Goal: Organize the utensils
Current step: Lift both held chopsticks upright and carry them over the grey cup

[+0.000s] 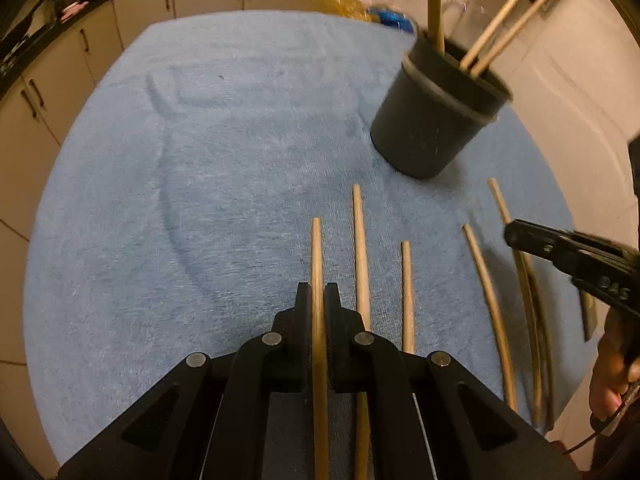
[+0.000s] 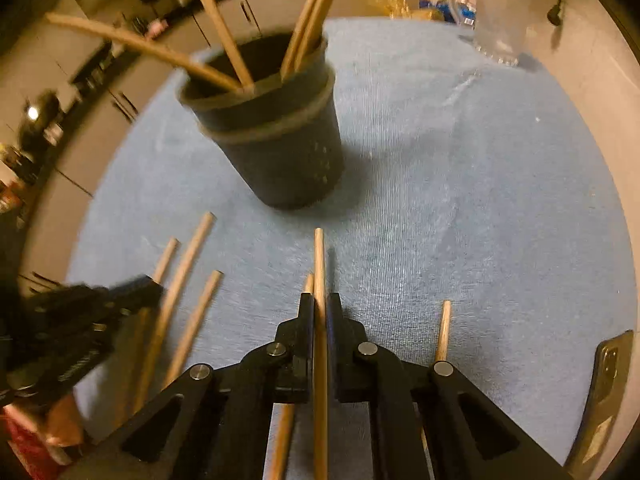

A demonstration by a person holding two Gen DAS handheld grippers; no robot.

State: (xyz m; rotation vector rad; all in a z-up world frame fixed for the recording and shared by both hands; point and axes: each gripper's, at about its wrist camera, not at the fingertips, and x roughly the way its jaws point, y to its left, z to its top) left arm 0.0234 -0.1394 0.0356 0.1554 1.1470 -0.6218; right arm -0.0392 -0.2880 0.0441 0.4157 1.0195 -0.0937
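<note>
Left wrist view, left to right. The blue towel (image 1: 200, 160) covers the work surface, bare on its left half. The left gripper (image 1: 318, 300) sits low at centre, jaws closed on a wooden stick (image 1: 317, 256) that runs forward between the pads and lies parallel to the cloth. Just to its right lie two loose sticks, a long one (image 1: 360, 248) and a shorter one (image 1: 407, 292), both flat on the towel and pointing the same way. Further right lie two more sticks (image 1: 486, 280) near the towel's right edge, slightly splayed (fisheye curve makes them look bent). Above them stands the black cup (image 1: 432, 120), upright on the towel, with several sticks leaning out of its mouth. The right gripper (image 1: 520, 236) enters from the right edge over the outermost stick.

Right wrist view, left to right. The left gripper (image 2: 144, 284) is blurred at the left edge above three loose sticks (image 2: 176, 280) on the towel (image 2: 480, 200). The black cup (image 2: 276, 140) stands upper centre-left, holding about five sticks. The right gripper (image 2: 319, 304) is at low centre, jaws shut on a stick (image 2: 319, 256) pointing toward the cup; another stick (image 2: 308, 284) lies under it, just left. One more stick (image 2: 444, 328) lies to the right, apart. A clear jug (image 2: 496, 12) stands at the far edge, and a phone (image 2: 608, 380) rests at the towel's right border
</note>
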